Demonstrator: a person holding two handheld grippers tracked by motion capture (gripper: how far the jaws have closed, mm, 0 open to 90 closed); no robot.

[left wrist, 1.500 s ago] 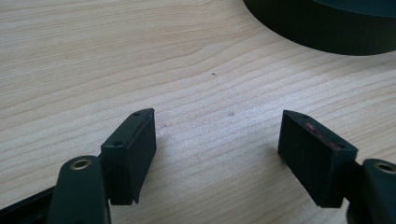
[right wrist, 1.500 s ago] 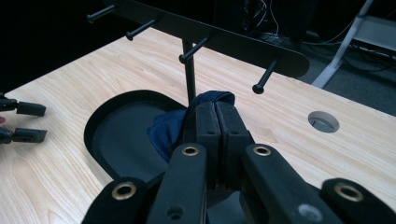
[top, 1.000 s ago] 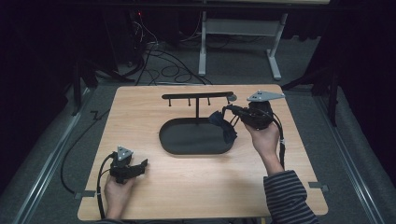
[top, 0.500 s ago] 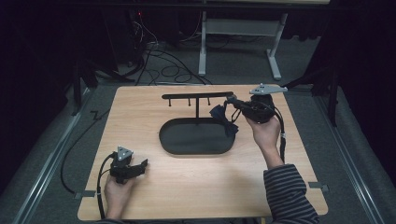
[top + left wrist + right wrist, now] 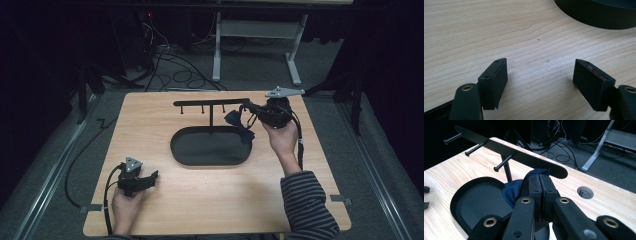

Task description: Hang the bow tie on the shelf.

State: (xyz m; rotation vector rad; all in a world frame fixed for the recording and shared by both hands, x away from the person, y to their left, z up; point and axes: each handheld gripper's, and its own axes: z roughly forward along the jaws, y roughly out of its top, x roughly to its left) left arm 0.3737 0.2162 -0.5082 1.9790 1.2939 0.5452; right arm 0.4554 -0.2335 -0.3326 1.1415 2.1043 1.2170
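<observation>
A black rack stands on the wooden table, with a crossbar (image 5: 210, 102) (image 5: 511, 151) that carries short pegs (image 5: 503, 163) over an oval tray (image 5: 210, 159) (image 5: 474, 205). My right gripper (image 5: 245, 107) (image 5: 540, 180) is shut on a dark blue cloth (image 5: 236, 120) (image 5: 514, 190), just below the bar's right end. The cloth hangs over the tray's right rim. My left gripper (image 5: 150, 177) (image 5: 540, 72) rests open on the bare table at the front left, with nothing between its jaws, and the tray's wall (image 5: 594, 15) lies ahead of it.
A round cable hole (image 5: 585, 192) is cut in the table beyond the rack's right end. Table legs and cables (image 5: 180, 60) lie on the floor behind the table. Bare wood stretches along the table's front (image 5: 215, 200).
The right gripper has risen a little with the blue cloth, from the tray's right rim toward the bar's right end. The left gripper has not moved.
</observation>
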